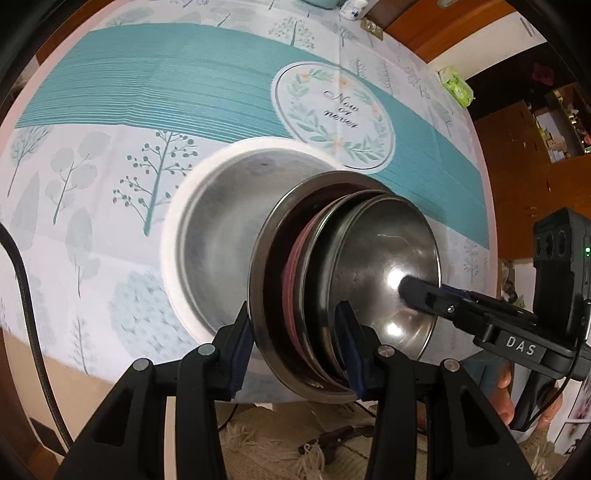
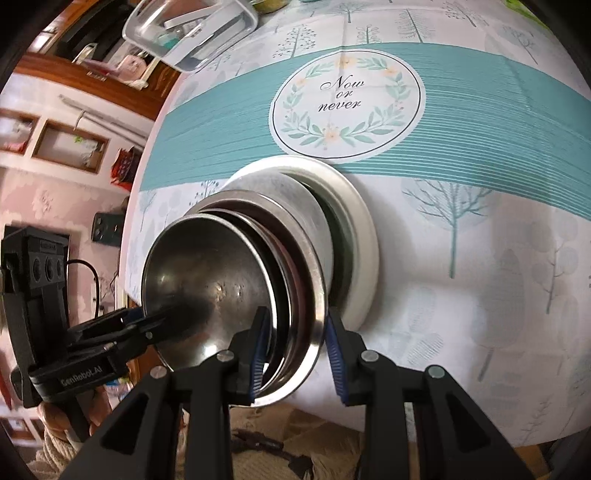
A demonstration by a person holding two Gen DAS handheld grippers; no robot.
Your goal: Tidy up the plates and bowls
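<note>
A nested stack of steel bowls (image 1: 373,266) with a pink one between them is held tilted above a white plate (image 1: 177,221) that lies on the tablecloth. My left gripper (image 1: 295,343) is shut on the stack's near rim. My right gripper (image 2: 295,350) is shut on the opposite rim of the same stack (image 2: 207,280). The white plate (image 2: 364,254) shows behind the stack in the right wrist view. Each gripper's finger reaches into the top bowl in the other's view (image 1: 417,291).
A round table with a teal and white tree-print tablecloth (image 1: 147,92). A clear plastic box (image 2: 192,26) stands at the far edge. A green packet (image 1: 456,86) lies near the right edge. A shaggy rug (image 1: 266,443) lies below the table.
</note>
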